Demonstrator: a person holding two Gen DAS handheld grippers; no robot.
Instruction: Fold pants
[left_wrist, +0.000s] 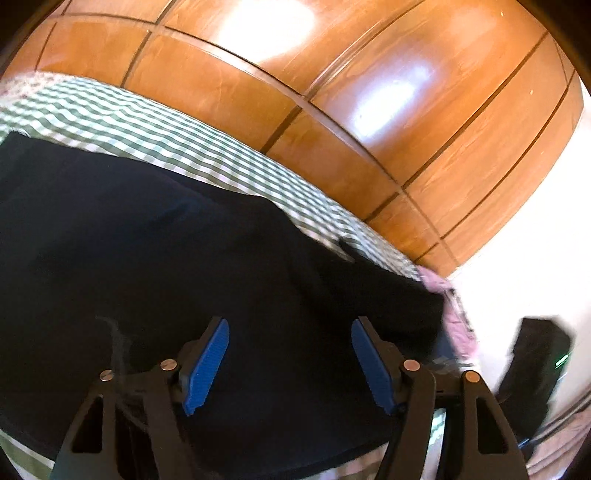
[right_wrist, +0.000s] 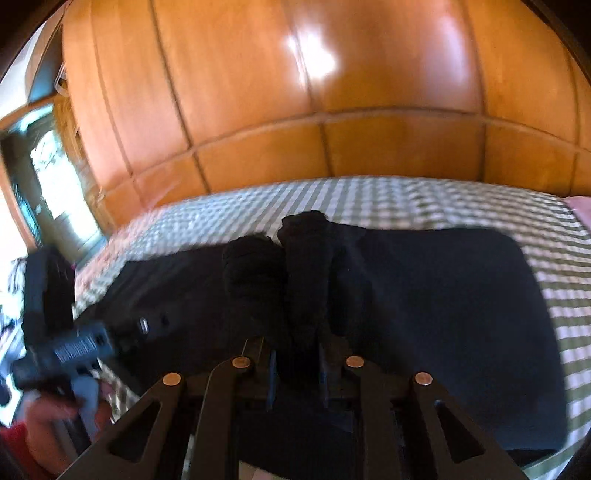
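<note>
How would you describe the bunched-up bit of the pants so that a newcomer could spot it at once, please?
Start at the wooden wall panels, then drop to the green checked bedcover below them. On it lie dark navy pants. The raised bunch of fabric stands up from them, pinched in the right gripper.

Glare bloomed on the glossy wood panelling (left_wrist: 332, 110). The right view was motion-blurred. Both edges curved and darkened.
</note>
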